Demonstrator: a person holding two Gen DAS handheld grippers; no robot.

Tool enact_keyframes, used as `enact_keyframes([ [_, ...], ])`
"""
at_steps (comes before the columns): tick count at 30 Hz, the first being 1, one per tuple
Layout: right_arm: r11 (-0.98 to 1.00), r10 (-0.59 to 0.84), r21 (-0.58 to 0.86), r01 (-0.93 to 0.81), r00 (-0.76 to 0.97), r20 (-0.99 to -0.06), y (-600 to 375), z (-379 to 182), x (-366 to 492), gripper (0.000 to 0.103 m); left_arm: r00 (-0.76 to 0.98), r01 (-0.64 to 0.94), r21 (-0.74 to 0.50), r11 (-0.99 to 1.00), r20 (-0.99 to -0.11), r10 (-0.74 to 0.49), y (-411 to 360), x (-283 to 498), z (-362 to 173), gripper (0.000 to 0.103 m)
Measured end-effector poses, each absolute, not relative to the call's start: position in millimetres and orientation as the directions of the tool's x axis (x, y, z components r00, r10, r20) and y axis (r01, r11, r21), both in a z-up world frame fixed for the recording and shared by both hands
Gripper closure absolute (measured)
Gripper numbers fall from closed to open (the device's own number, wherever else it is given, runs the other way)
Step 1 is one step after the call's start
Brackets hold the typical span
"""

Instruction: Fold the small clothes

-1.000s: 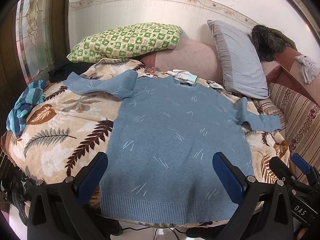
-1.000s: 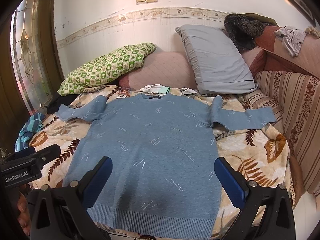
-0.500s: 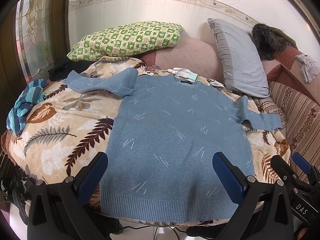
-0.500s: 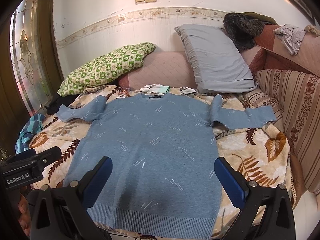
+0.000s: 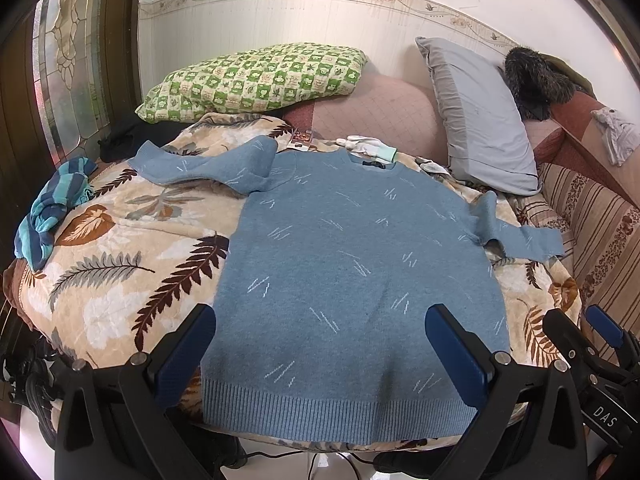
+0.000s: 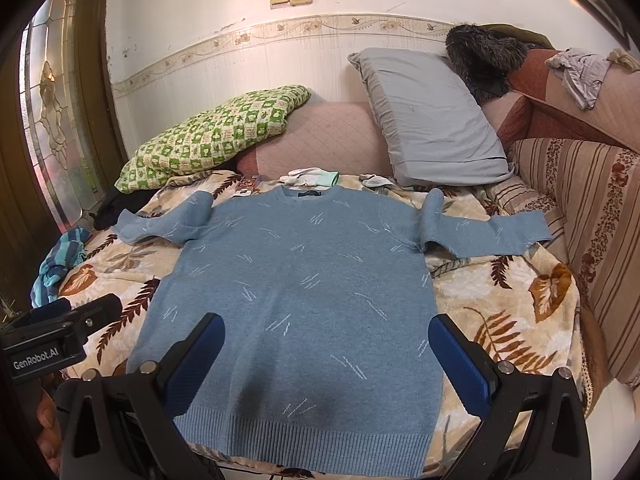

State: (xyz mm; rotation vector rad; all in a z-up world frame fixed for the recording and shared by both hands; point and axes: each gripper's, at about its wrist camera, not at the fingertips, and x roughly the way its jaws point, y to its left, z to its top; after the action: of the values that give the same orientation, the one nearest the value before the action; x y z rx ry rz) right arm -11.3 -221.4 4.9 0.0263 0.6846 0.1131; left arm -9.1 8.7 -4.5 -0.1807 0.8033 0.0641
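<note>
A light blue knitted sweater (image 5: 340, 272) lies flat, front up, on a leaf-patterned blanket (image 5: 108, 288), hem toward me, both sleeves spread sideways. It also shows in the right wrist view (image 6: 296, 292). My left gripper (image 5: 320, 344) is open and empty, hovering above the sweater's hem end. My right gripper (image 6: 326, 356) is open and empty, also above the hem end. The left sleeve (image 5: 200, 164) bunches near the shoulder; the right sleeve (image 6: 488, 232) reaches toward the striped sofa side.
A green checked pillow (image 5: 256, 76) and a grey pillow (image 5: 480, 120) lean at the back. A striped blue cloth (image 5: 52, 208) lies at the left edge. White gloves (image 5: 368, 146) lie behind the collar. A striped sofa arm (image 6: 592, 220) is right.
Both grippers have drifted slightly, so the view shifts a little; the sweater has not moved and both grippers stay open.
</note>
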Motion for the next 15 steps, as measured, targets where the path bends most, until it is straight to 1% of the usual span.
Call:
enact_keyframes([
  [15,0.993,0.119,0.068,-0.098,0.767,-0.630,-223.1,4.9,-12.0,0.000,0.692,-0.129,-0.135,0.982,-0.721,-0.009,10.1,-14.4,-5.4,0.000],
])
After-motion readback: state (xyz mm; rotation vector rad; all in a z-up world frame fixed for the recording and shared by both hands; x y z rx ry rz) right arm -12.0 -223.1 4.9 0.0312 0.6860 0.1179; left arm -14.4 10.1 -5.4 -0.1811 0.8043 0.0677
